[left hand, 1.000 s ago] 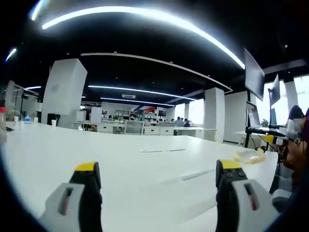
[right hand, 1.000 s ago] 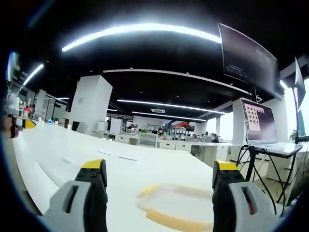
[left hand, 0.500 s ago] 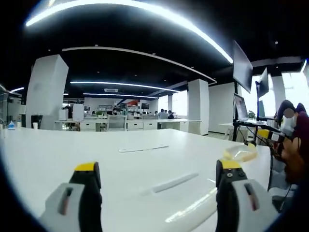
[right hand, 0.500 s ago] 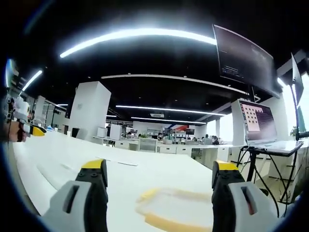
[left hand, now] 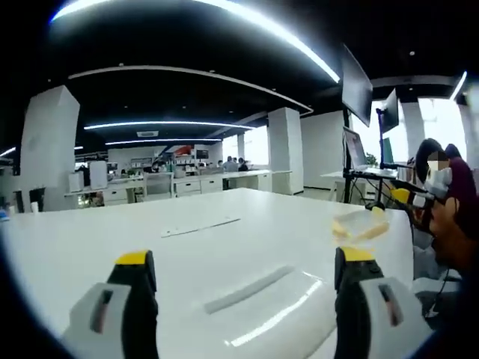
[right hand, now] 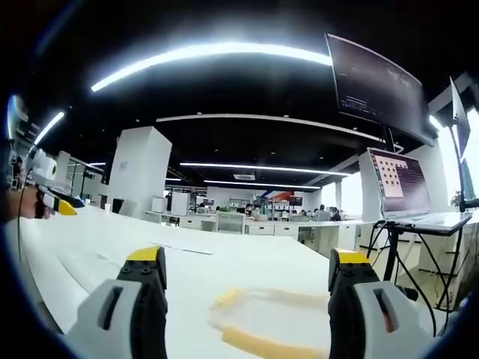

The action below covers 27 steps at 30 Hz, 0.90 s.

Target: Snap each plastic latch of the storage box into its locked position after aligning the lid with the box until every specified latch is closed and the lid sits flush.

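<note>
A clear storage box with yellow rim and latches (right hand: 266, 321) lies on the white table (right hand: 224, 262), low between my right gripper's jaws. That right gripper (right hand: 243, 280) is open, hovering just short of the box, nothing held. From the left gripper view the same box (left hand: 358, 226) sits far right on the table (left hand: 187, 254), near the table edge. My left gripper (left hand: 243, 280) is open and empty above bare tabletop. The other gripper's yellow tip (right hand: 63, 206) shows at the far left of the right gripper view, and another yellow tip (left hand: 402, 196) at the right of the left gripper view.
A laptop (right hand: 408, 191) on a stand and a big screen (right hand: 378, 86) stand to the right. A thin flat strip (left hand: 200, 226) lies on the table. A person (left hand: 449, 224) is at the right edge. White pillars (right hand: 138, 168) and desks lie behind.
Both views have shifted with the hands: the left view swung so the box appears further left and lower in it. The right view barely moved; the box stays between the jaws.
</note>
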### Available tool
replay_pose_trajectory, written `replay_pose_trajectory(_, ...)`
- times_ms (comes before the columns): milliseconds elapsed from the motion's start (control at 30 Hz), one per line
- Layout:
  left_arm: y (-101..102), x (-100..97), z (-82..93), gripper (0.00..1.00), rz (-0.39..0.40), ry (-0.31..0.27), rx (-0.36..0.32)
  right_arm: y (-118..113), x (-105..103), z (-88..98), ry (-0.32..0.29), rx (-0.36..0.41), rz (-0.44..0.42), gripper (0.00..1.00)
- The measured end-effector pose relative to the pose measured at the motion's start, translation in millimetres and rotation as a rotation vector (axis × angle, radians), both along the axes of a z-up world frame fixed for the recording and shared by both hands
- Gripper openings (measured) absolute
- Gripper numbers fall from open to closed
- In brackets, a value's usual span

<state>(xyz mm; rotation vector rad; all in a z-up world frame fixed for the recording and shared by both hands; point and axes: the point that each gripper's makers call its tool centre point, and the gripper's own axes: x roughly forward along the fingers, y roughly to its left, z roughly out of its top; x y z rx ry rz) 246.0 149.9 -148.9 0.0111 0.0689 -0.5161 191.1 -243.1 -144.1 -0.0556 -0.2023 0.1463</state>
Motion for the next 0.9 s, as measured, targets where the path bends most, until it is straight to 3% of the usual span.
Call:
replay_pose_trajectory(567, -16.3, 17.9, 2.9, 1.00, -0.064, 0.022, -0.029, -7.4, -0.4, 3.6, -0.012, 0.005, -0.011, 0.90)
replay_pose_trajectory(767, -19.5, 30.9, 0.7, 1.00, -0.071, 0.020, -0.035, 1.7, 2.7, -1.1, 0.008, -0.013, 0.026, 0.90)
replay_pose_trajectory(900, -25.6, 36.8, -7.8, 1.00, -0.090, 0.060, -0.052, 12.8, 1.3, 0.7, 0.011, -0.032, 0.073, 0.87)
